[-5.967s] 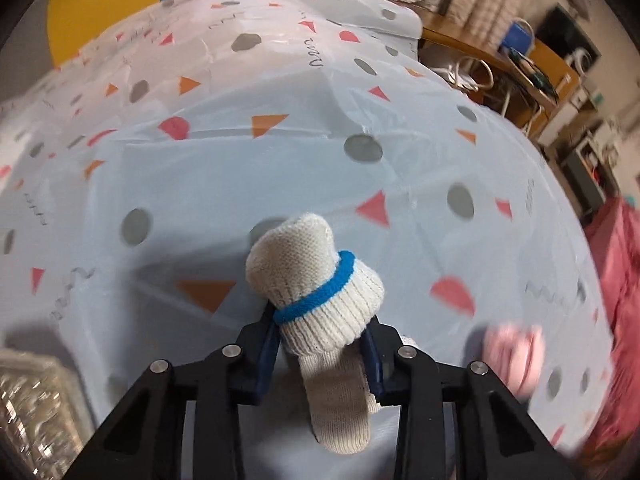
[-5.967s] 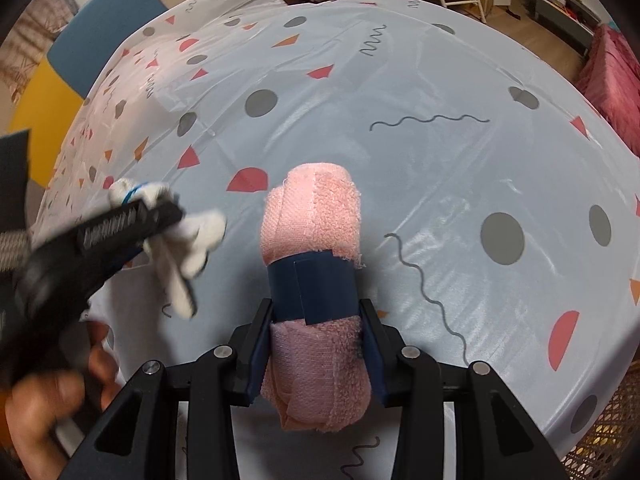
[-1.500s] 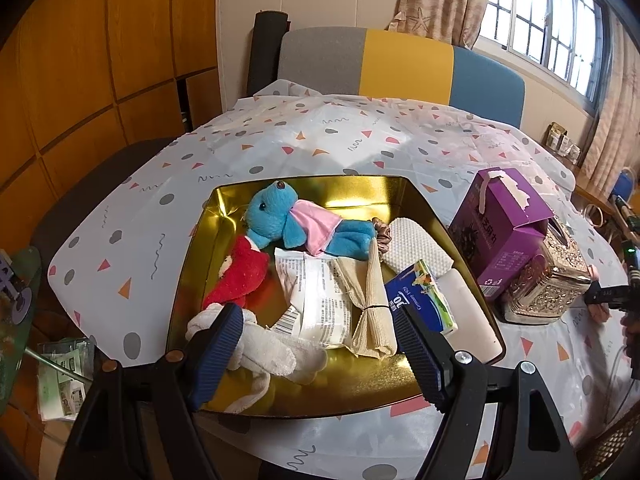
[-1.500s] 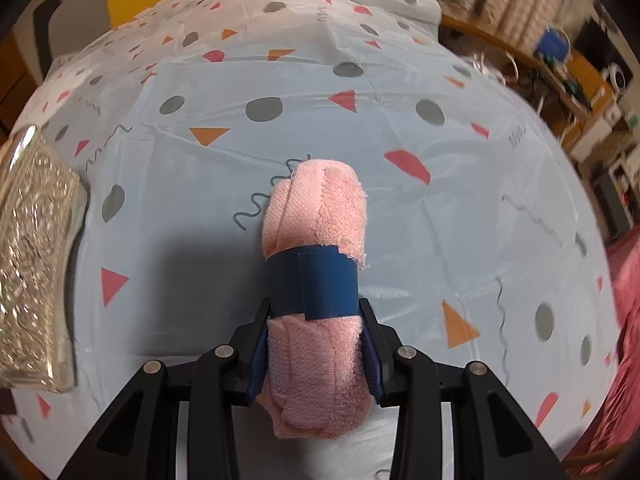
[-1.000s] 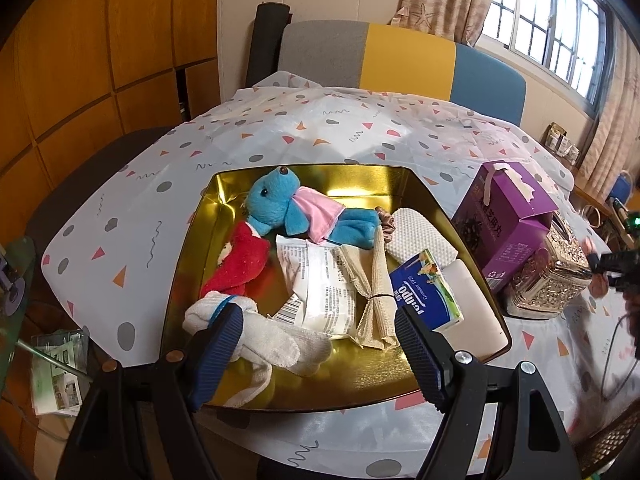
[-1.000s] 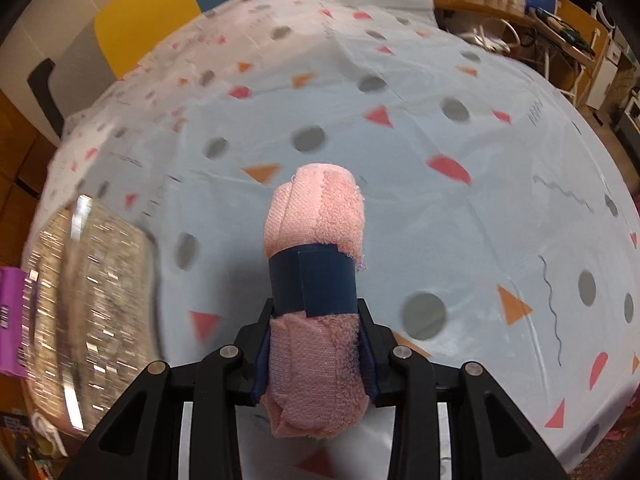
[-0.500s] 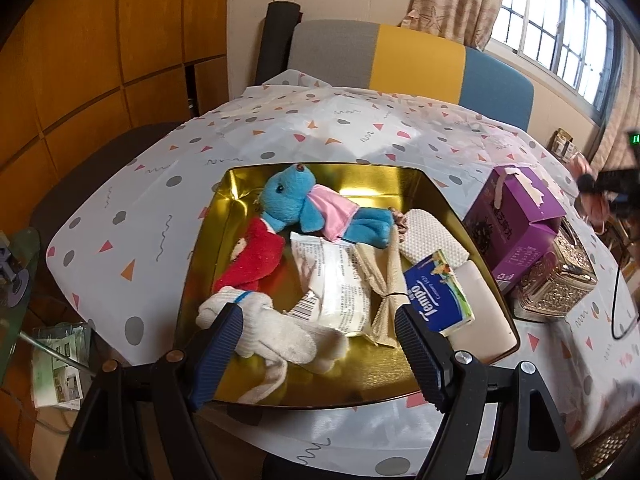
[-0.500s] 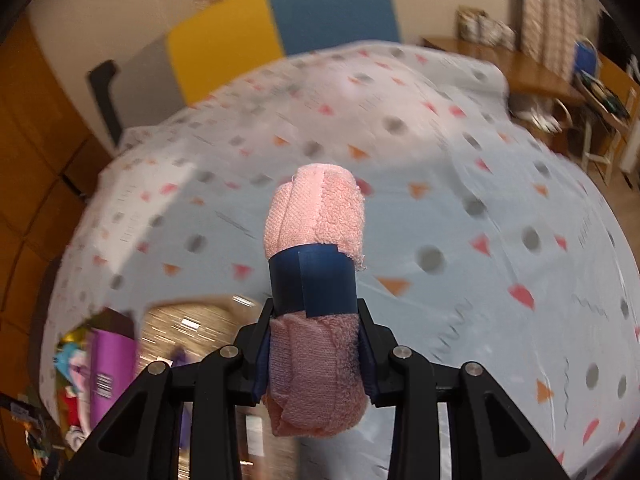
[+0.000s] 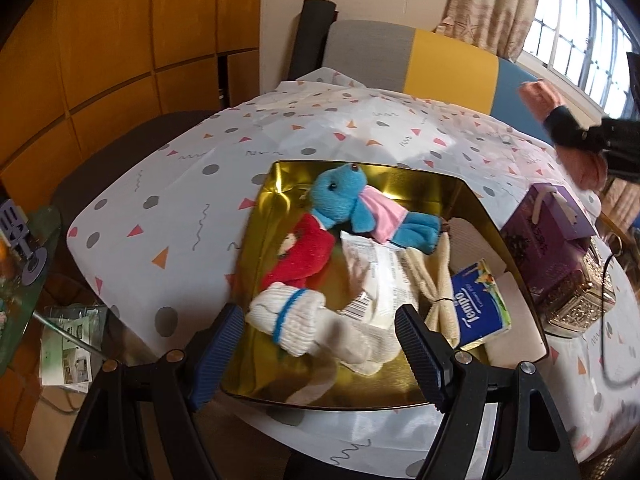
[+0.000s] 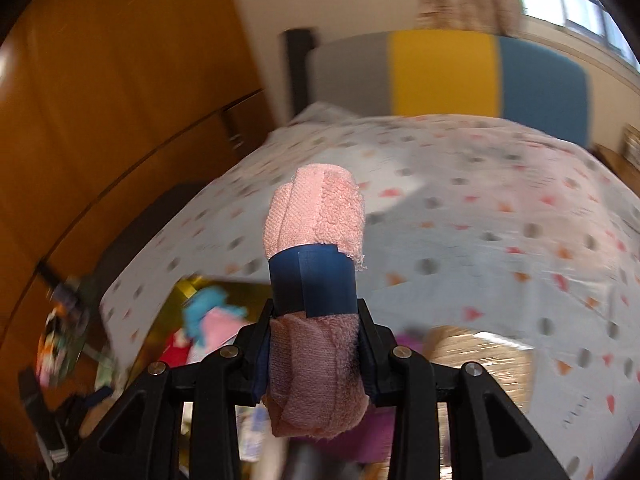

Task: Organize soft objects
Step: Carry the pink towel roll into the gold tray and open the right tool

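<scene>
A gold tray (image 9: 256, 240) on the patterned table holds a blue plush toy (image 9: 340, 204), a red plush (image 9: 304, 260), a plastic packet (image 9: 380, 276), a beige cloth bundle (image 9: 436, 288), a tissue pack (image 9: 480, 308) and a white sock with a blue band (image 9: 292, 320). My left gripper (image 9: 320, 344) hangs open above the tray's near end, the sock lying loose below its fingers. My right gripper (image 10: 316, 348) is shut on a rolled pink towel (image 10: 316, 216) with a dark blue band. The pink towel (image 9: 540, 100) also shows in the air at the right of the left wrist view.
A purple box (image 9: 548, 236) and an ornate silver box (image 9: 580, 300) stand right of the tray. A chair back in grey, yellow and blue (image 9: 420, 56) is behind the table. A small side table with papers (image 9: 24, 264) stands at the left.
My right gripper swung up and left with the pink towel, from the bare tablecloth toward the tray. The left gripper drifted slightly over the tray, still open.
</scene>
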Tool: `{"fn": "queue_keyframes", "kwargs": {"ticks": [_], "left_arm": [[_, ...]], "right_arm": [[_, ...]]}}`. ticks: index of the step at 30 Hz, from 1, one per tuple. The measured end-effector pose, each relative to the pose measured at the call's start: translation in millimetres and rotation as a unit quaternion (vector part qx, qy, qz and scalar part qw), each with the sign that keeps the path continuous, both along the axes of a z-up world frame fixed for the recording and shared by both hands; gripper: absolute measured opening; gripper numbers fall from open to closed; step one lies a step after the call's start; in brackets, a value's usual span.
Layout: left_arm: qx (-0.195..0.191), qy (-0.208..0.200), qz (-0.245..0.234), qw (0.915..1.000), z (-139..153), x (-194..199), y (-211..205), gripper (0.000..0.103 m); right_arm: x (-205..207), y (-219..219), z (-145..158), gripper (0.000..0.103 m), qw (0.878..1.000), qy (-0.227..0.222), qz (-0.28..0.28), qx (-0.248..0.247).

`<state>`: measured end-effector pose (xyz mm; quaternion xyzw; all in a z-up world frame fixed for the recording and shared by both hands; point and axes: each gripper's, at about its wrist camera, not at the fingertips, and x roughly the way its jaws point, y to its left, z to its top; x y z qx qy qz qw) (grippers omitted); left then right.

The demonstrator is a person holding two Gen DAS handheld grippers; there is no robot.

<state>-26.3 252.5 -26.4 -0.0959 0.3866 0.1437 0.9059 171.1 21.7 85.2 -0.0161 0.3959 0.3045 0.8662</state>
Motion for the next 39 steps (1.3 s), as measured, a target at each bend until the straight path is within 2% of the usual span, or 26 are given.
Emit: {"fn": "queue_keyframes", "kwargs": {"ticks": [5,11,16,21,26,32,35,39], "left_arm": [[-0.001,0.0,0.017,0.9998,-1.2,-3.1,10.8,0.079],[-0.006,0.002,0.029,0.9996,-4.6,-5.1,17.3,0.081],[-0.004,0.004,0.028,0.9996,-7.1,-3.5,15.3,0.082],[-0.004,0.006,0.028,0.9996,-9.4,-2.7,15.5,0.082],[-0.002,0.008,0.032,0.9994,-11.2,-2.4,16.1,0.083],[0.004,0.005,0.035,0.9994,-10.3,-2.4,14.5,0.085],[0.006,0.004,0.033,0.9994,-9.5,-1.9,13.0,0.087],[0.013,0.0,0.036,0.9993,-5.9,-0.9,11.8,0.092]], "right_arm": [[-35.5,49.8,-30.1,0.035,0.997,0.021,0.08,-0.014],[-75.6,90.8,-83.4,0.035,0.985,0.062,0.151,-0.045],[-95.2,103.6,-115.4,0.037,0.979,0.093,0.172,-0.063],[-98.6,103.5,-132.2,0.043,0.977,0.121,0.163,-0.068],[-104.2,96.3,-130.1,0.045,0.978,0.115,0.163,-0.061],[-121.6,93.5,-119.8,0.046,0.981,0.064,0.168,-0.073],[-127.9,96.6,-121.7,0.038,0.981,0.038,0.166,-0.089],[-121.8,102.5,-131.9,0.037,0.982,0.032,0.157,-0.1]]}}
